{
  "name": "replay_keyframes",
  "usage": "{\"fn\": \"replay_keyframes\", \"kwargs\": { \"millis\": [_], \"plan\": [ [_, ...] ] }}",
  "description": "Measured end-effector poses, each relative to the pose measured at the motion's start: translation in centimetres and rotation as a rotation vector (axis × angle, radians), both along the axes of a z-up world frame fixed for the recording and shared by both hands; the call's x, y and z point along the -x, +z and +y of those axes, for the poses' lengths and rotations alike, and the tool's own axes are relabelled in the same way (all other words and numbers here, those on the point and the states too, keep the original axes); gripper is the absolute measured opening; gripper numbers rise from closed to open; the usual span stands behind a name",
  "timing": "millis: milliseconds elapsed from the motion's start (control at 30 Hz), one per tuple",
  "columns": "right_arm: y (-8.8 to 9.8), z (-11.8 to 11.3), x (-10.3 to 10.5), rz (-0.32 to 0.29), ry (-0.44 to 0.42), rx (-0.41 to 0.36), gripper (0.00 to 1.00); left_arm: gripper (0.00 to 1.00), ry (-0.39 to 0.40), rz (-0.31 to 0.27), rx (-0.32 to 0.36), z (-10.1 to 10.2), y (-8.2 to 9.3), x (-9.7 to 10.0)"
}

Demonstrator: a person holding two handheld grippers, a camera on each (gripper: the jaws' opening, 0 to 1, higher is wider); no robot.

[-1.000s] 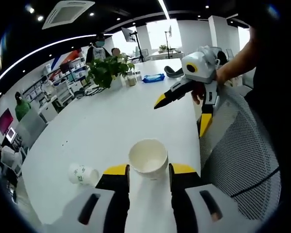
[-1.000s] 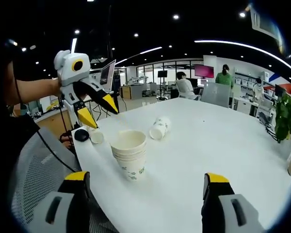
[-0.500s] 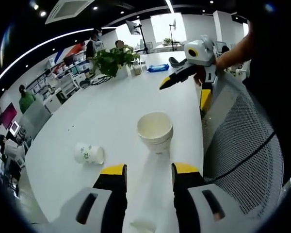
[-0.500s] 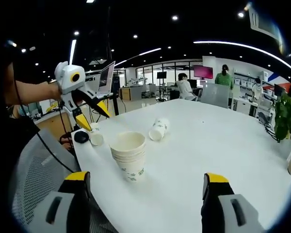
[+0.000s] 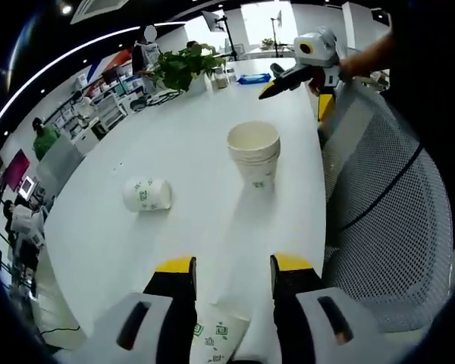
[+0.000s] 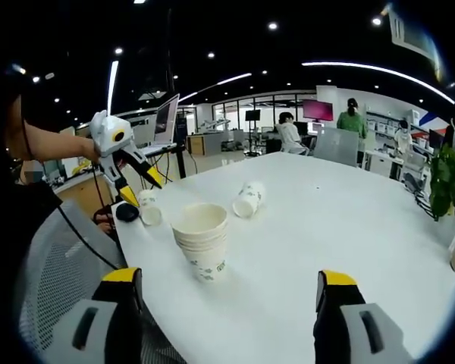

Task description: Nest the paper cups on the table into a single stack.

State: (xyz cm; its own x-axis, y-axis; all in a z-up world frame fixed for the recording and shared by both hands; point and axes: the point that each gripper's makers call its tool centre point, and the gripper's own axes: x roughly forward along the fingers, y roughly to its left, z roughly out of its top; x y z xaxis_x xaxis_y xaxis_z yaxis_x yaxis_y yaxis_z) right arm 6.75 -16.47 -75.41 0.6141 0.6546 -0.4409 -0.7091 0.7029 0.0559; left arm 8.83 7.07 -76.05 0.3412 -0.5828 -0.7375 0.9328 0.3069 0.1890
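A stack of nested white paper cups (image 5: 254, 155) stands upright on the white table (image 5: 205, 136) near its edge. One loose cup (image 5: 147, 195) lies on its side to the left of the stack. Another cup (image 5: 216, 337) sits low between the bases of my left gripper's jaws. My left gripper (image 5: 233, 265) is open and holds nothing, well back from the stack. In the right gripper view the stack (image 6: 202, 241) is ahead, the lying cup (image 6: 248, 200) is behind it, and a small upright cup (image 6: 149, 211) sits under the left gripper (image 6: 143, 192). My right gripper (image 6: 227, 277) is wide open.
A grey mesh chair (image 5: 387, 189) presses against the table's near edge. A potted plant (image 5: 180, 67) and a blue pack (image 5: 254, 78) stand at the far end. A black round object (image 6: 127, 212) lies by the small cup. People stand in the background office.
My left gripper has drawn back from the stack, which stayed standing on the table. A cup now shows low between its jaw bases. The right gripper has stayed still.
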Motion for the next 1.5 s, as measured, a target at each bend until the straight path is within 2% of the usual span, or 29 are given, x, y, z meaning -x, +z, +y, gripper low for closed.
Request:
{"fn": "replay_keyframes", "kwargs": {
  "millis": [300, 567, 833, 933, 1133, 1267, 1500],
  "plan": [
    [-0.2, 0.1, 0.1, 0.006, 0.009, 0.006, 0.96, 0.39, -0.005, 0.02, -0.069, 2.3, -1.9, -0.1],
    [-0.4, -0.1, 0.1, 0.008, 0.003, 0.01, 0.95, 0.4, -0.085, 0.03, -0.221, 4.5, -4.3, -0.3],
    [-0.3, -0.1, 0.0, 0.008, -0.001, 0.012, 0.95, 0.42, -0.14, 0.037, -0.293, 5.4, -5.9, -1.0],
    [-0.3, -0.1, 0.0, 0.009, -0.001, 0.012, 0.94, 0.41, -0.173, 0.042, -0.339, 5.5, -6.3, -1.0],
    [-0.3, -0.2, 0.0, 0.01, -0.007, 0.014, 0.93, 0.41, -0.208, 0.06, -0.391, 5.9, -7.2, -0.7],
    [-0.3, -0.2, -0.1, 0.01, -0.011, 0.015, 0.93, 0.36, -0.223, 0.065, -0.417, 6.5, -7.7, -0.7],
    [-0.4, -0.1, 0.1, 0.013, -0.003, 0.019, 0.93, 0.35, -0.222, 0.052, -0.424, 7.0, -7.9, -0.9]
  ]
}}
